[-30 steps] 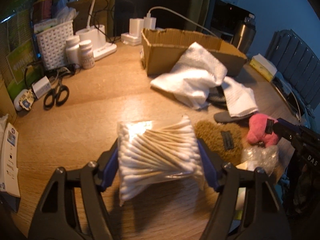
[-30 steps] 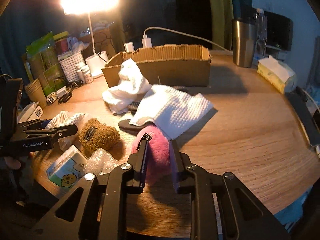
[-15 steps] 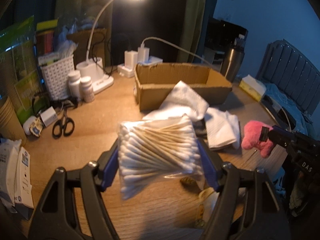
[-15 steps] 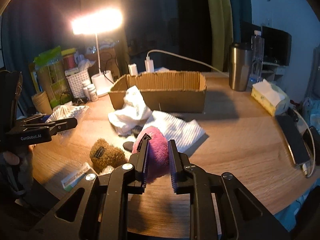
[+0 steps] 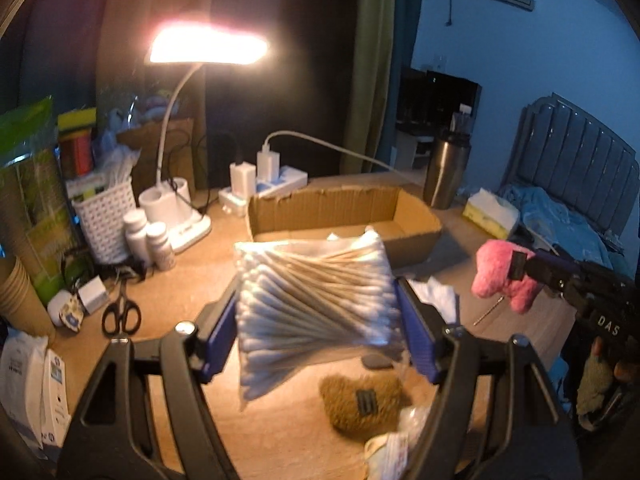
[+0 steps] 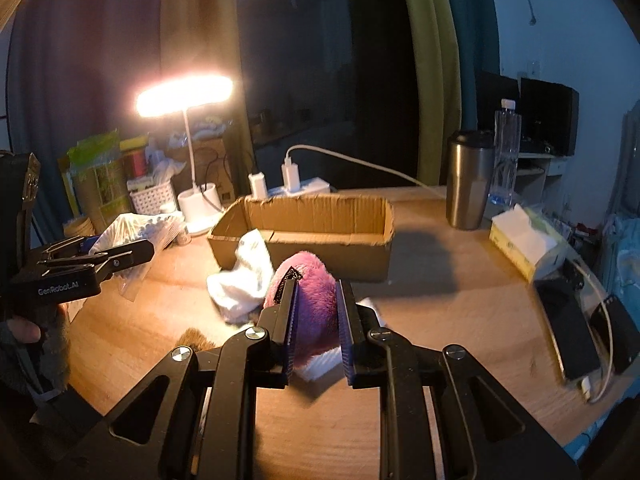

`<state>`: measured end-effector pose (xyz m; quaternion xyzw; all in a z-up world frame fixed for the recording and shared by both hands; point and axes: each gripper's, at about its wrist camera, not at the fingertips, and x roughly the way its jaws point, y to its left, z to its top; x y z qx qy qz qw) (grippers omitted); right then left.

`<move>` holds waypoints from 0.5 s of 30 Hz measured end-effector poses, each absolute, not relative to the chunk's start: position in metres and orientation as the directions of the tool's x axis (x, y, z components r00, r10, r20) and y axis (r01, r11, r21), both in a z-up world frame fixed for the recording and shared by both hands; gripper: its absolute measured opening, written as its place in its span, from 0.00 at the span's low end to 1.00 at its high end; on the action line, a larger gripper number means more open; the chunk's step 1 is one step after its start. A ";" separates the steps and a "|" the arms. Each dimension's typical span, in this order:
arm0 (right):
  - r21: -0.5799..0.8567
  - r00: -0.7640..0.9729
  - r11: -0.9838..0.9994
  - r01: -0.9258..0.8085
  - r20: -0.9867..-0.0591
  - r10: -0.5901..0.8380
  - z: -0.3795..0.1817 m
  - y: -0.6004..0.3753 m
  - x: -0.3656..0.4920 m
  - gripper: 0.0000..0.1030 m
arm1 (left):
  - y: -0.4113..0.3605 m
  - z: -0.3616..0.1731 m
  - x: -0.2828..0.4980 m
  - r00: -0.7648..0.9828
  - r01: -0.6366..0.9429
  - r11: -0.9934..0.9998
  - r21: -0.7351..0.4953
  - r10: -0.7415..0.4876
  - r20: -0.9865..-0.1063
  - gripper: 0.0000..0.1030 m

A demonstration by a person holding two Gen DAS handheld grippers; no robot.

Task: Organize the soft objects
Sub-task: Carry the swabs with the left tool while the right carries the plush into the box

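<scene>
My left gripper [image 5: 316, 316] is shut on a clear bag of cotton swabs [image 5: 312, 304] and holds it well above the wooden desk. My right gripper [image 6: 318, 312] is shut on a pink plush toy [image 6: 310, 300], also lifted; the toy shows in the left wrist view [image 5: 500, 276] at the right. An open cardboard box [image 6: 304, 220] stands beyond both and looks empty. A white towel [image 6: 244, 280] lies against the box's front. A brown plush [image 5: 360, 400] lies on the desk under the left gripper.
A lit desk lamp [image 5: 208, 46], white basket [image 5: 104, 216], pill bottles [image 5: 148, 236] and scissors [image 5: 120, 312] stand left. A steel tumbler [image 6: 468, 180], tissue box [image 6: 524, 244] and phone [image 6: 568, 324] are right. A power strip [image 5: 264, 184] sits behind the box.
Both grippers have risen from the desk with their loads. The swab bag and the pink plush now hang higher, nearer the box.
</scene>
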<state>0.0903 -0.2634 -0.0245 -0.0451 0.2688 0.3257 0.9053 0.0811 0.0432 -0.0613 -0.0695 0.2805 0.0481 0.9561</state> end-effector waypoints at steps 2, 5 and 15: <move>0.096 0.650 0.784 -0.613 -0.503 0.570 -0.019 -0.266 0.097 0.19 | 0.041 -0.056 0.087 0.842 -0.130 0.986 -0.100 0.056 -0.536 0.71; 0.102 0.657 0.785 -0.611 -0.488 0.575 -0.013 -0.268 0.107 0.19 | 0.036 -0.050 0.095 0.848 -0.130 0.987 -0.092 0.063 -0.527 0.70; 0.111 0.654 0.772 -0.625 -0.465 0.596 -0.002 -0.271 0.144 0.19 | 0.035 -0.043 0.125 0.858 -0.167 0.983 -0.080 0.105 -0.504 0.71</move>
